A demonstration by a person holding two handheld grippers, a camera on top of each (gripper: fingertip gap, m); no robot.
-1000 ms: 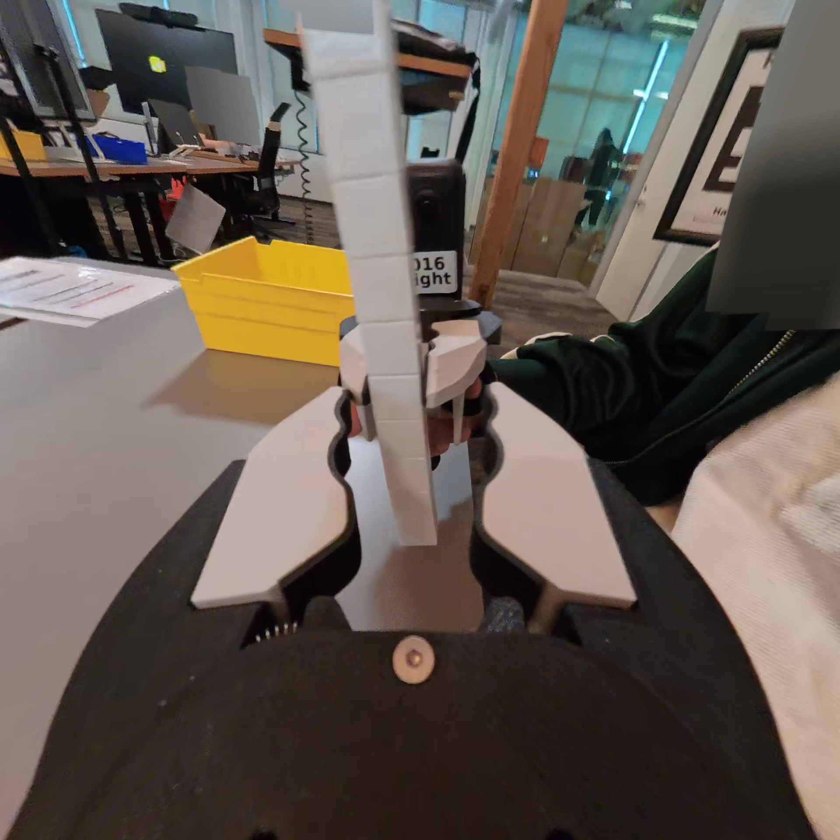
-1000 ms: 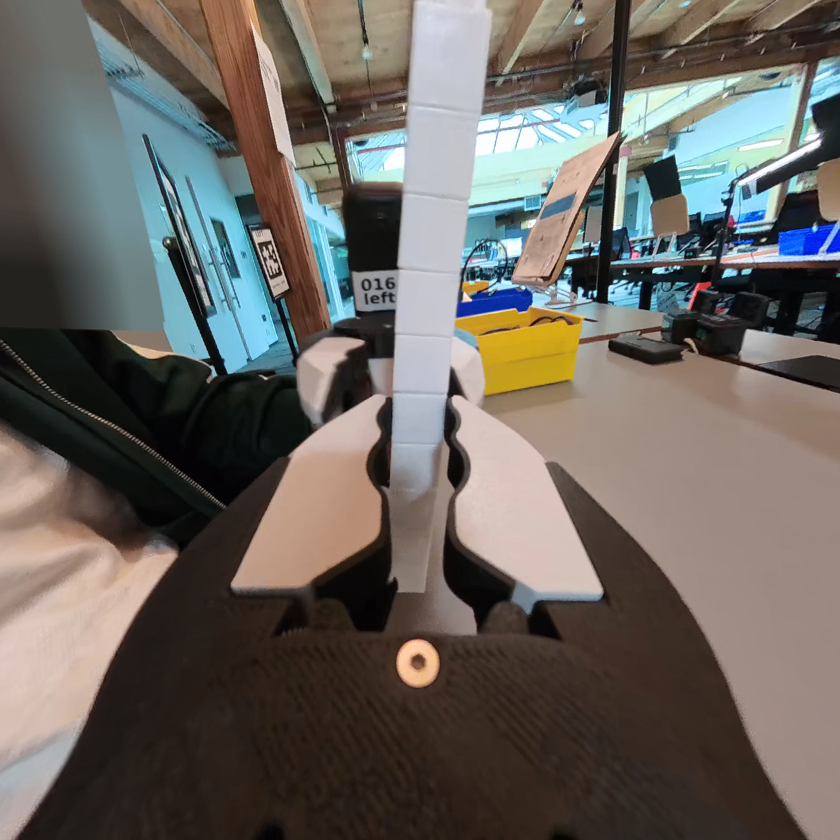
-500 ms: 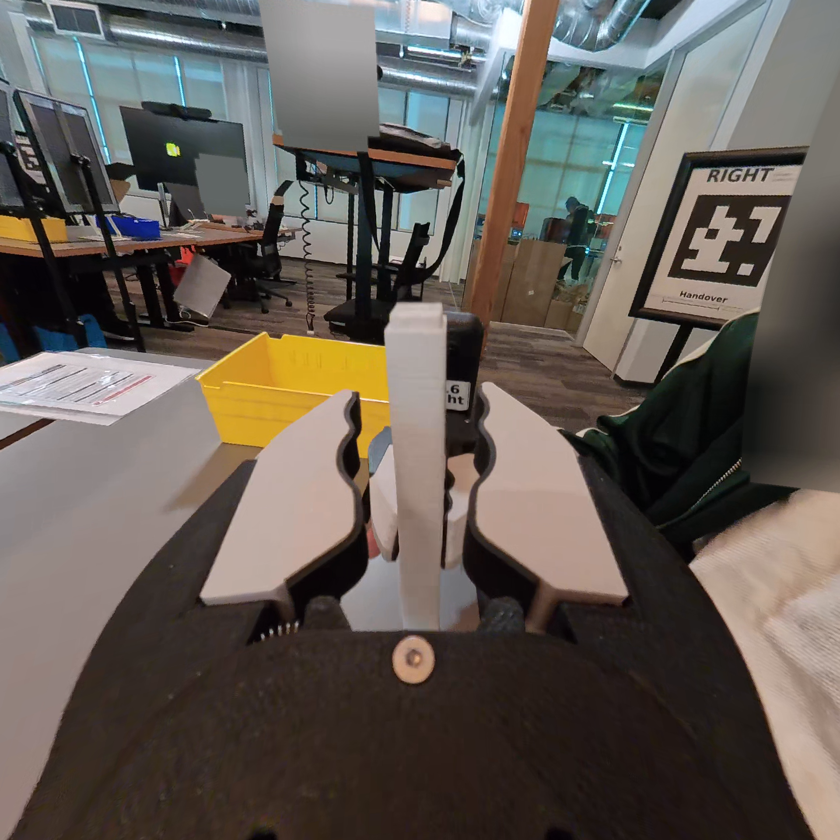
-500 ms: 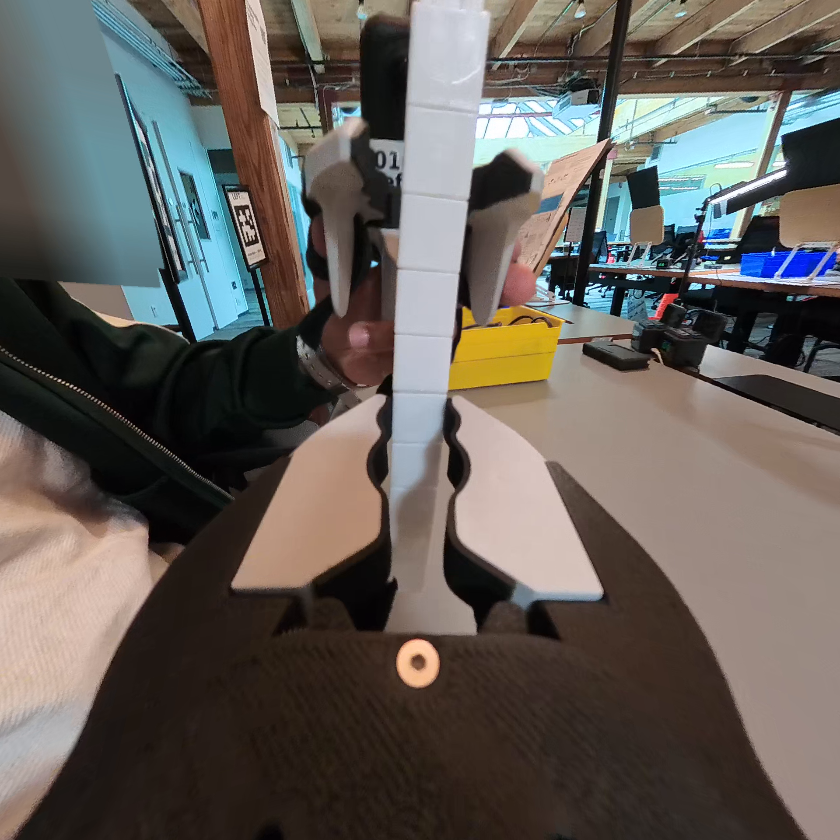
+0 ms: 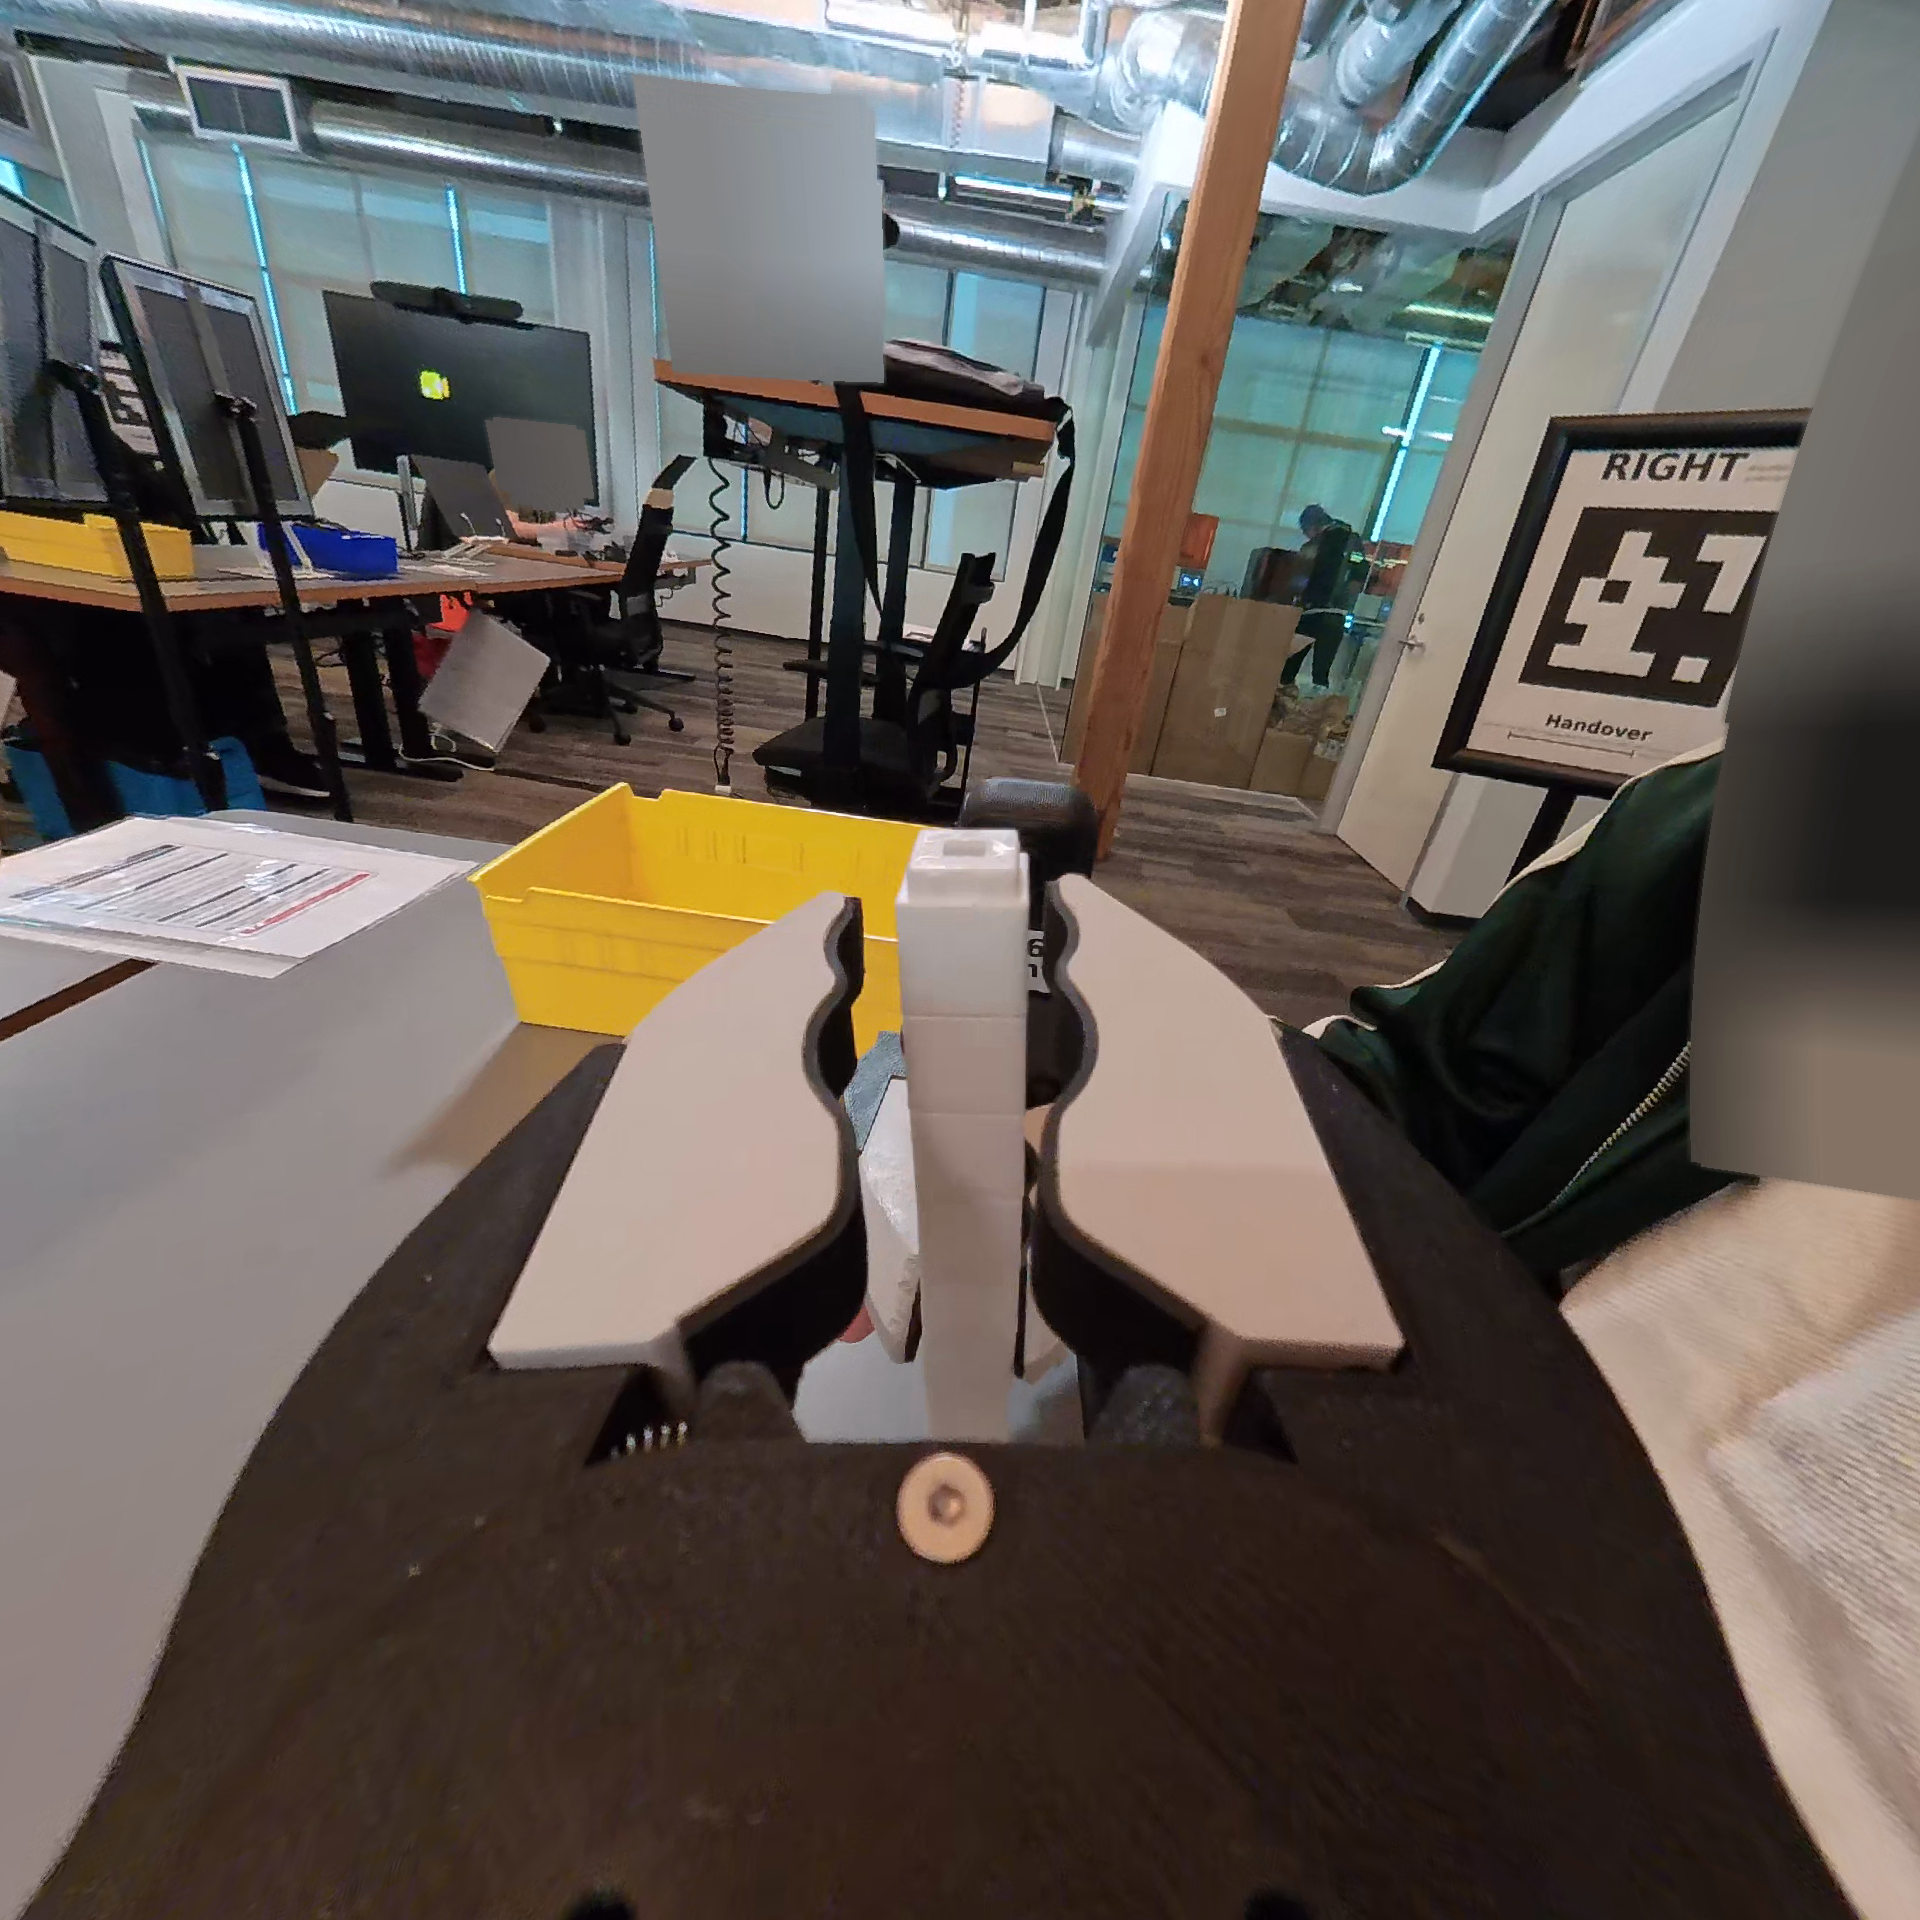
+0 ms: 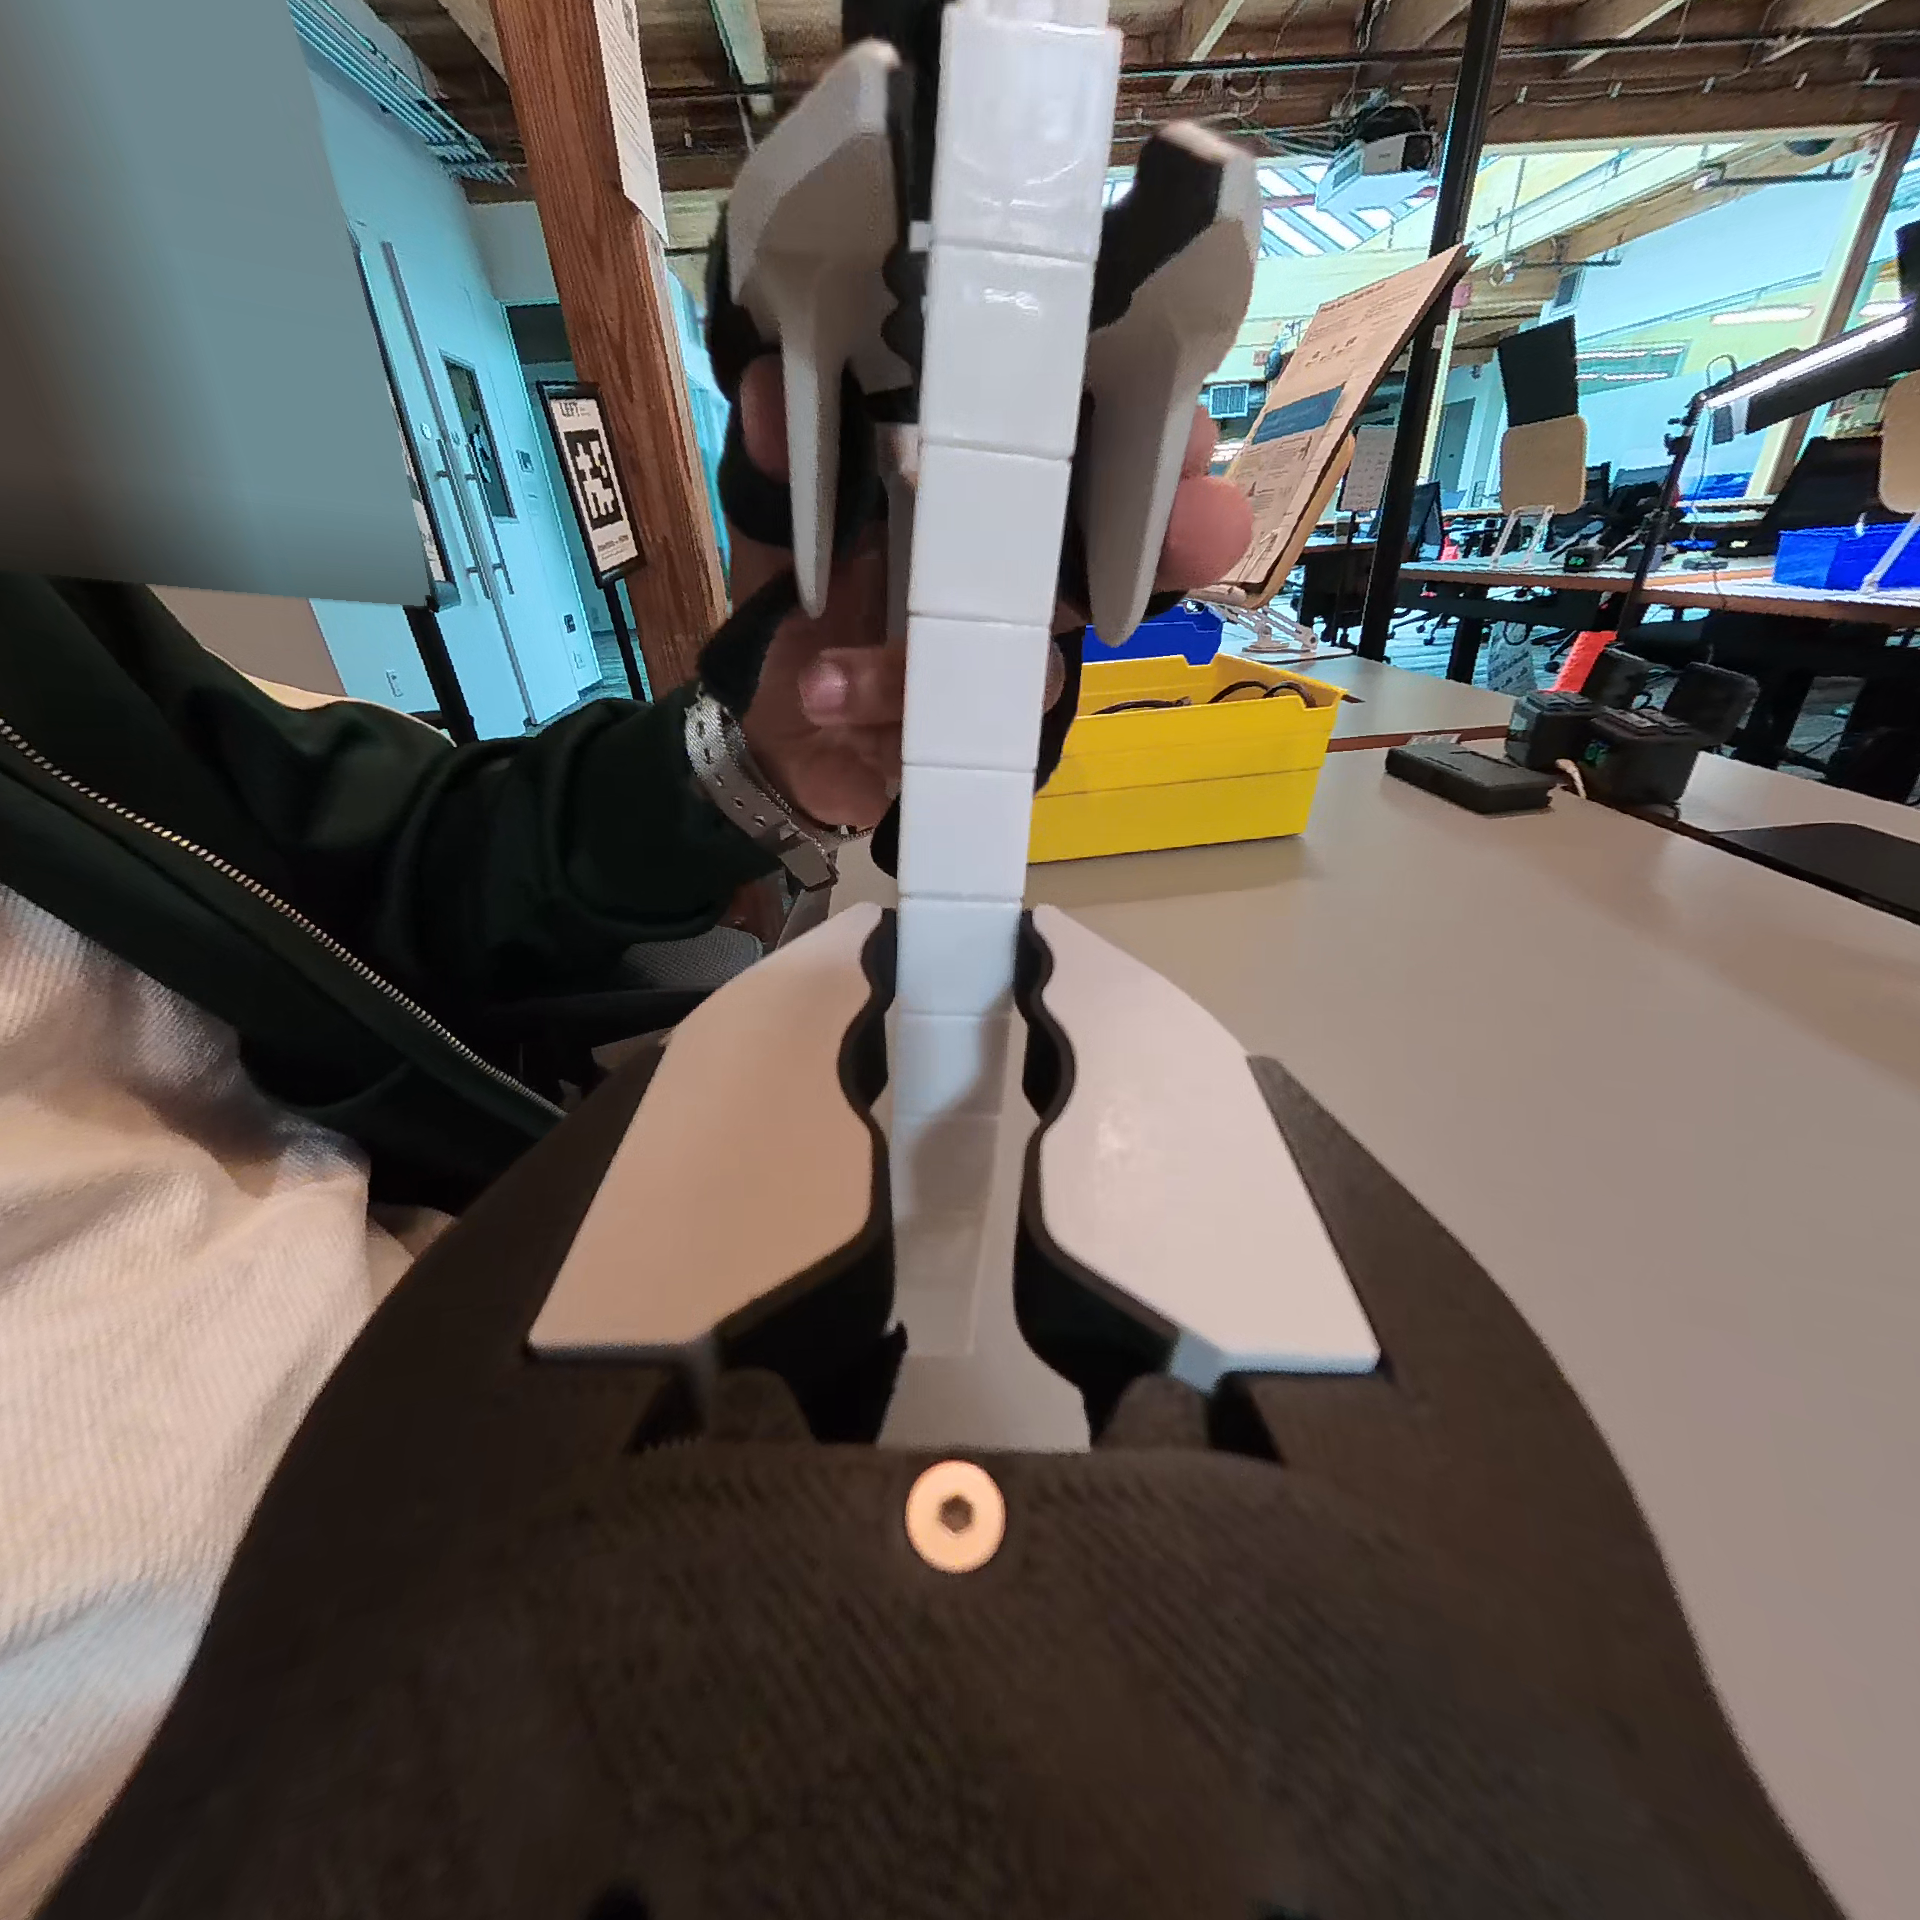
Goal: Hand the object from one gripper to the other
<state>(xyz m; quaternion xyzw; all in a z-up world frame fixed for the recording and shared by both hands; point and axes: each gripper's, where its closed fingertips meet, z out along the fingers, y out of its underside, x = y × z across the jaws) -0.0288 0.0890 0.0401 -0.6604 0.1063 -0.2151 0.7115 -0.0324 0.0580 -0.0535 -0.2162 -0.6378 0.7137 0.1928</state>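
Right tongs point(image 6: 954, 997) clamp white block bar point(image 6: 987, 644); left tongs point(image 6: 966, 603) straddle it, parted.

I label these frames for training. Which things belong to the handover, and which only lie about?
Belong:
- tall white stack of plastic cubes
- right hand-held gripper, closed on it
- left hand-held gripper, open

Lying about:
- yellow plastic bin
- printed paper sheet
- grey table

Yellow bin point(image 5: 665, 914) on grey table point(image 5: 208, 1143)

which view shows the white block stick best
The right wrist view: the white block stick rises long and segmented from the right gripper, which is shut on its lower end. The left wrist view shows only its upper part, foreshortened between the open left gripper's fingers.
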